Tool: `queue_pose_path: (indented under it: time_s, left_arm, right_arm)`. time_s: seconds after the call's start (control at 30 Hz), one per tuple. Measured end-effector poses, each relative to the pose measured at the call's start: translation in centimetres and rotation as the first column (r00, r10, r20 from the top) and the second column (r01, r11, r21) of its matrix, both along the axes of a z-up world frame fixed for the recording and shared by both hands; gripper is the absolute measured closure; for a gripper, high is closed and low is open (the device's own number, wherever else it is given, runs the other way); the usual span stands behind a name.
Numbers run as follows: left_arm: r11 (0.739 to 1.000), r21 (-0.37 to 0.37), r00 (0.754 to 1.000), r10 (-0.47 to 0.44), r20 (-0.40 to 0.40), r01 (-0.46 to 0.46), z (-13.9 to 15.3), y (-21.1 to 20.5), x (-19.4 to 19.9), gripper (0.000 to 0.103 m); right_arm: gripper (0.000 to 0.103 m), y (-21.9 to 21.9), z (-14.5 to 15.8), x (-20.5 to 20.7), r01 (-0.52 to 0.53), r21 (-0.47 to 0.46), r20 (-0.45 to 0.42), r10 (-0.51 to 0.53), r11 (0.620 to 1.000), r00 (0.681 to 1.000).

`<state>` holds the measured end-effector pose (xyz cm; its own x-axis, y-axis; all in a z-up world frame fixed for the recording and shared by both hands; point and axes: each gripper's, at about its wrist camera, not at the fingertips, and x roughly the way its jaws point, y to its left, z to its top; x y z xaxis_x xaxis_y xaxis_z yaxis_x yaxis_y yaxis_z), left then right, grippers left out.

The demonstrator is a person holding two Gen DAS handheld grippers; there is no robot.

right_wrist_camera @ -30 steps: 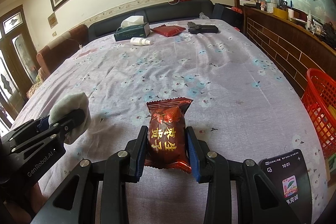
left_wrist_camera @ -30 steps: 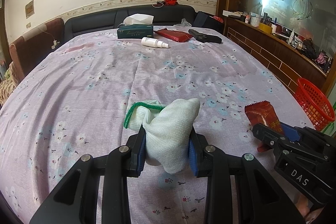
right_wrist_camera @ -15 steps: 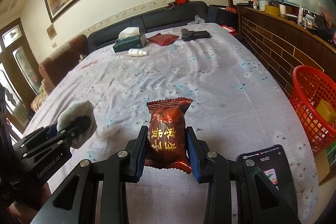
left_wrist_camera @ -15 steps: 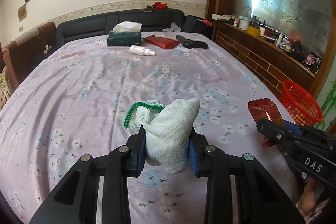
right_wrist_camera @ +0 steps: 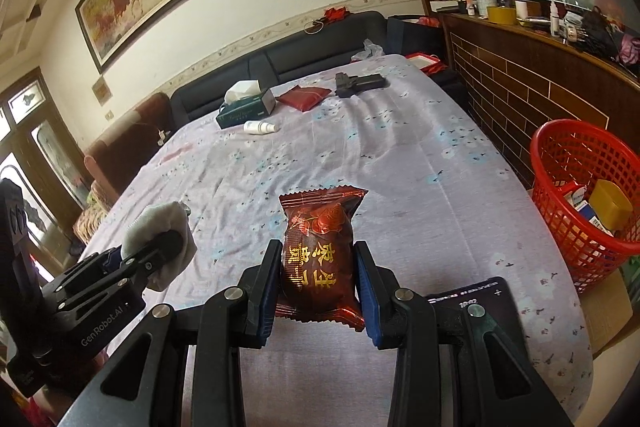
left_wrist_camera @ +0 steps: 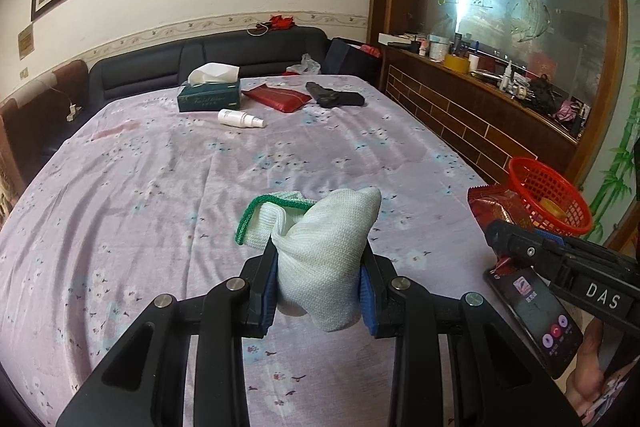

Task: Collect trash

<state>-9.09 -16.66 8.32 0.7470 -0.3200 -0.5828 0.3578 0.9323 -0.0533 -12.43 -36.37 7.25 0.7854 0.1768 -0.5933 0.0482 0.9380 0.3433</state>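
Gripping a red snack pack (right_wrist_camera: pixel 318 255) upright, the right gripper (right_wrist_camera: pixel 318 285) is nearer the red basket (right_wrist_camera: pixel 560 147), which stands off the bed's right edge, ahead and right of it, while the left gripper (left_wrist_camera: pixel 320 289), farther from the basket, clamps a white cloth (left_wrist_camera: pixel 324 251).

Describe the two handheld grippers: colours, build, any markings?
Both are matte black plastic with twin cut-out linkage arms, silver pivot bolts and blue pads lining the fingers. The left gripper reads "GenRobot.AI" in white on its side in the right wrist view; the right gripper carries a white "DAS" label in the left wrist view. A phone is mounted by the right one. No cables or sleeves visible.
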Motion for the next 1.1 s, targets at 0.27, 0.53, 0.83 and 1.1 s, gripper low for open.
queue_pose_path:
  time_s: [0.27,0.53,0.83,1.1]
  left_arm:
    - [1.000,-0.003,1.000,-0.026,-0.003,0.026,0.4,-0.9,0.1,0.071]
    - [0.999,0.001,0.999,-0.041,-0.003,0.041,0.6,-1.3,0.0,0.071]
    - [0.998,-0.002,0.998,-0.059,-0.001,0.059,0.9,-1.8,0.0,0.071]
    - [0.998,0.005,0.998,-0.061,0.000,0.061,0.8,-2.0,0.0,0.071]
  right_arm:
    - [0.065,-1.0,0.1,-0.3,0.010,0.021,0.002,-0.010,1.000,1.000]
    - [0.065,-1.0,0.2,-0.4,0.008,0.026,0.003,-0.008,1.000,1.000]
    - [0.065,-1.3,0.7,-0.9,0.011,0.036,0.013,-0.011,0.999,1.000]
    - [0.065,-1.4,0.7,-0.8,0.012,0.042,0.010,-0.013,0.999,1.000]
